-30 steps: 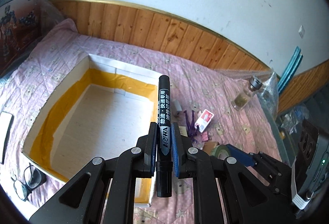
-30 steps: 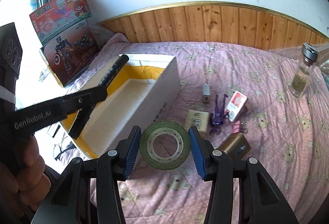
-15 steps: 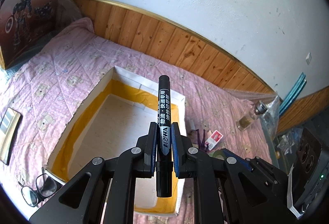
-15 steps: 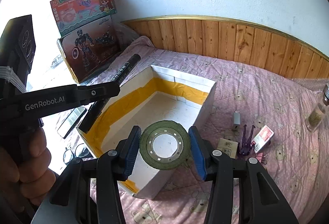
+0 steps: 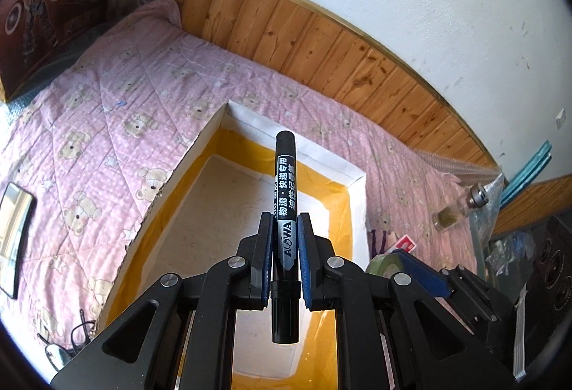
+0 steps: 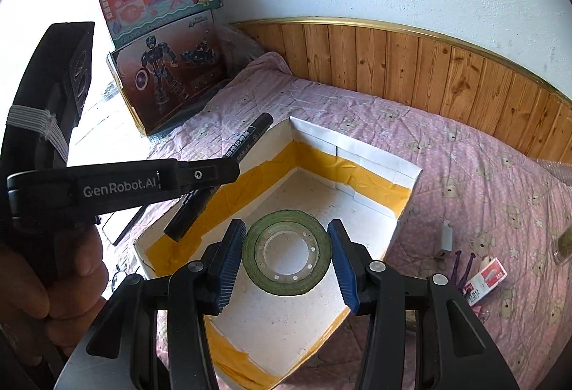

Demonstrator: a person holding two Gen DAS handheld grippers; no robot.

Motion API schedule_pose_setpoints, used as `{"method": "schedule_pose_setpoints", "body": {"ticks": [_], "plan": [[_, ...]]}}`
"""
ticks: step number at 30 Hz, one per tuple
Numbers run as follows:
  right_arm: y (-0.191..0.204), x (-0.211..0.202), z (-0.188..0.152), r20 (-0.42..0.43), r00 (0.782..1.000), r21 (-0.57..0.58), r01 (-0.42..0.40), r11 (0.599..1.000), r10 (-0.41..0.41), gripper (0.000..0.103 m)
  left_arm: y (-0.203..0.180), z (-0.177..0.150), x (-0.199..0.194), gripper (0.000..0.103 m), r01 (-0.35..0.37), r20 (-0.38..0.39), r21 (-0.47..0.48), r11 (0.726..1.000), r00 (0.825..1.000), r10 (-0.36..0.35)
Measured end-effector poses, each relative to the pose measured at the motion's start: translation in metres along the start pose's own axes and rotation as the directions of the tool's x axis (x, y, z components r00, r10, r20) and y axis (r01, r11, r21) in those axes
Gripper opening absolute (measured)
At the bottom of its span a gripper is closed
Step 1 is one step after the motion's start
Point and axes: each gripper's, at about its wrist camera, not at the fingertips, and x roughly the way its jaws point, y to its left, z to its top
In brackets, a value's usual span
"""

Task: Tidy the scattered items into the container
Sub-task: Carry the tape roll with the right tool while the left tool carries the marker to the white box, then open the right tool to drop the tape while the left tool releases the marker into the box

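Your left gripper (image 5: 284, 243) pinches a slim black marker (image 5: 285, 196); right gripper (image 6: 286, 252) clamps a green tape ring (image 6: 286, 252) above the yellow-lined white box (image 6: 379, 164). Only the right view shows toy cartons (image 6: 168, 43).

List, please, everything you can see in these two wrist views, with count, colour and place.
marker: 1, black, clamped in the left claw above the box
tape roll: 1, green, between the right claw's pads above the box
box: 1, white with yellow tape inside, on the bedspread
bedspread: 1, pink with bears, under everything
glass bottle: 1, clear, on the bedspread right of the box
red-and-white packet: 1, right of the box
purple clip: 1, beside the packet
toy boxes: 2, stacked at the bed's far left
glasses: 1, dark, near left of the box
left claw: 1, black
right claw: 1, black, blue pads
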Motion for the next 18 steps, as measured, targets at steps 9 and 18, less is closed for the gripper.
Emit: {"method": "schedule_pose_setpoints", "body": {"ticks": [9,18], "plan": [[-0.023,0.040,0.017,-0.080,0.997,-0.020,0.016,1.000,-0.018,0.049,0.016,0.018,0.051,0.013,-0.031,-0.105,-0.022,0.999,0.994,0.028],[-0.028,0.094,0.022,-0.192,0.976,-0.161,0.072,0.984,-0.103,0.049,0.016,0.022,0.090,0.013,-0.052,-0.193,-0.051,0.997,0.980,0.042]]}}
